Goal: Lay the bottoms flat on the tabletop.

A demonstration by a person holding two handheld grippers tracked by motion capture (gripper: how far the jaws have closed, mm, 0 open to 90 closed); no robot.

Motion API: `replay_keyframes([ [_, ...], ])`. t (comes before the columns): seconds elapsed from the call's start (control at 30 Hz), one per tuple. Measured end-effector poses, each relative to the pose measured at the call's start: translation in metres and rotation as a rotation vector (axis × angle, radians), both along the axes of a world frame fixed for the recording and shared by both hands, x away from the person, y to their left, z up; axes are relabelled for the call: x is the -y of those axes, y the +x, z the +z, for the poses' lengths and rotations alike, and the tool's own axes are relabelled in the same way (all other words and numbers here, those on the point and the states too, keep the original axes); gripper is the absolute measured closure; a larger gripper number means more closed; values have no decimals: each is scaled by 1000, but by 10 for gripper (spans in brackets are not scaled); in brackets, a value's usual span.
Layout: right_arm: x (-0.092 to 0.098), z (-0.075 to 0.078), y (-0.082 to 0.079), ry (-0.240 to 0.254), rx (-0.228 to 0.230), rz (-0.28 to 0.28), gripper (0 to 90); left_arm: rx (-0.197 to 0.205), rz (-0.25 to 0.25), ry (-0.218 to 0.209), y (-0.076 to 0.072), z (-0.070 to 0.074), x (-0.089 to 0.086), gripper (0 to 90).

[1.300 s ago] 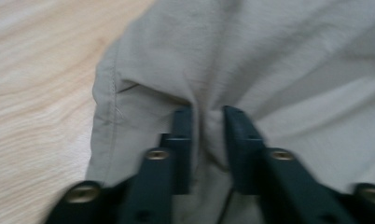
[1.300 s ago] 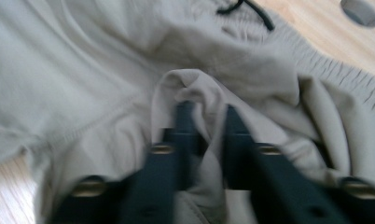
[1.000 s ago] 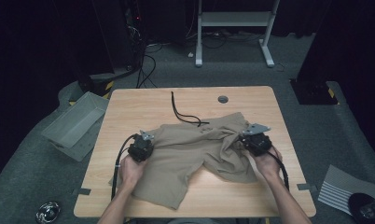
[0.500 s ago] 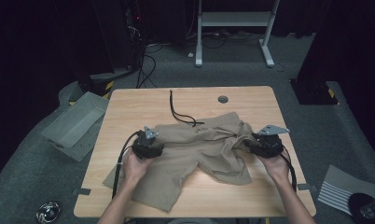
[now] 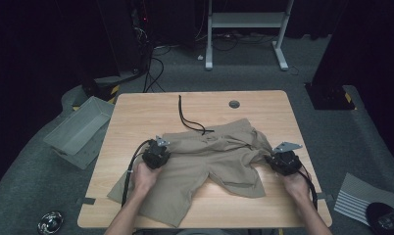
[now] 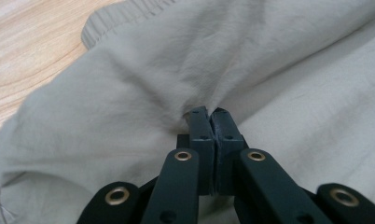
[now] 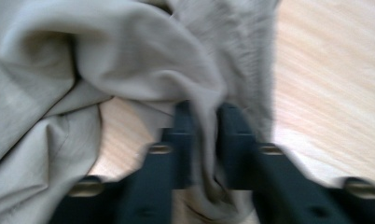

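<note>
- Step in hand, as I judge it: spreading the shorts [image 5: 209,161] flat on the table [image 5: 136,117]; best done by drawing both grips outward together, low and even, so the cloth smooths without bunching
- Left gripper [image 6: 209,116]: jaws have just closed; pressed together on a pinch of the shorts' cloth, the rest fanning ahead of the jaws
- Right gripper [image 7: 205,121]: jaws have just been closing; a fold of cloth stands between them, seemingly gripped though blurred; bare table lies just beyond
- Black cord [image 5: 187,115] lies beyond the shorts, apart from both jaws
</note>
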State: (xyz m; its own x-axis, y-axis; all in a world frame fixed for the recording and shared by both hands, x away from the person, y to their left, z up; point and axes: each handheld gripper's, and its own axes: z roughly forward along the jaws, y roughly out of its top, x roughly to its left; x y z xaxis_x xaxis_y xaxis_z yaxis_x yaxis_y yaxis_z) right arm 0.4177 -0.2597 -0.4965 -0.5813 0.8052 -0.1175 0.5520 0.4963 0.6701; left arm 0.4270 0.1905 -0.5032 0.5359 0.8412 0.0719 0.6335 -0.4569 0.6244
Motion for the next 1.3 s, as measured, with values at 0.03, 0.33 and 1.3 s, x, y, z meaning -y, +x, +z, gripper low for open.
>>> replay_keyframes([
  [0.03,1,2,0,22,1,-6,663,8,-13,-23,-1,3,0,801],
  [0.33,-16,44,1,144,102,64,587,83,11,-35,12,19,9,506],
  [1.3,-89,27,57,89,-3,101,573,-19,-53,-58,25,1,24,795],
])
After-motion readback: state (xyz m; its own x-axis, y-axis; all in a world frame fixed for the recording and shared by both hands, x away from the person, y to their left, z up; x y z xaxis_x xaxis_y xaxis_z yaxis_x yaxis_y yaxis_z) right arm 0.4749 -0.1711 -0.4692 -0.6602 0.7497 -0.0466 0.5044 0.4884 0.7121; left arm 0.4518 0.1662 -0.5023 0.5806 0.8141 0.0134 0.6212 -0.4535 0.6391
